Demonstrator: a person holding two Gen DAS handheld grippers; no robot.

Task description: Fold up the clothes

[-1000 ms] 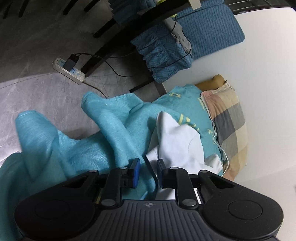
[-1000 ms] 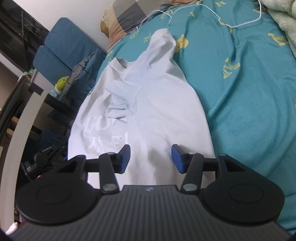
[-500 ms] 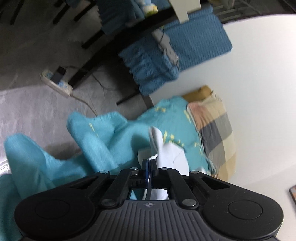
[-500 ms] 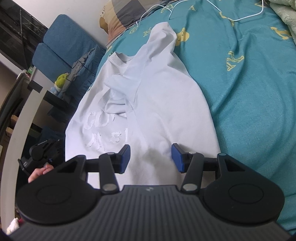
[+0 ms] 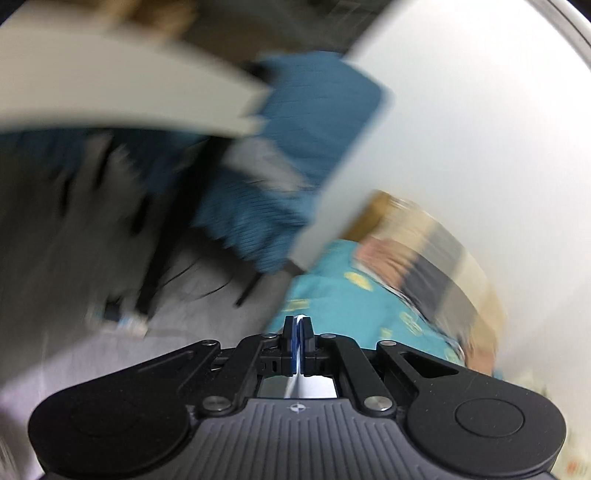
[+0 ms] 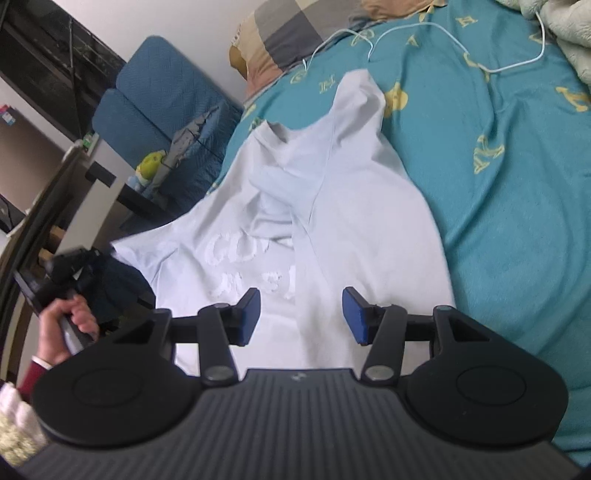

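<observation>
The white T-shirt [image 6: 332, 206] lies spread on the bed, on top of the teal bedsheet [image 6: 509, 206] with yellow letters; its collar points to the far side and its raised white print is near the middle of the cloth; the left edge of the shirt is lifted off the bed towards the left gripper [image 6: 68, 273], which a hand [image 6: 61, 332] holds at the left side of the right wrist view. In the left wrist view the left gripper [image 5: 298, 341] has its jaws pressed together on a thin fold of white cloth [image 5: 300, 384], the edge of the T-shirt; this view is strongly blurred; behind the jaws there are the teal sheet, a checked pillow [image 5: 436, 273] at the right, and a blue chair [image 5: 295, 155] farther away. The right gripper [image 6: 300, 317] hovers over the near part of the shirt; its jaws stand wide apart with nothing between them; I cannot tell if the blue pads [image 6: 249, 314] touch the cloth. A white cable [image 6: 424, 35] lies on the sheet at the far side, near a checked pillow [image 6: 291, 33]; a pale blanket [image 6: 565, 33] is at the far right corner.
</observation>
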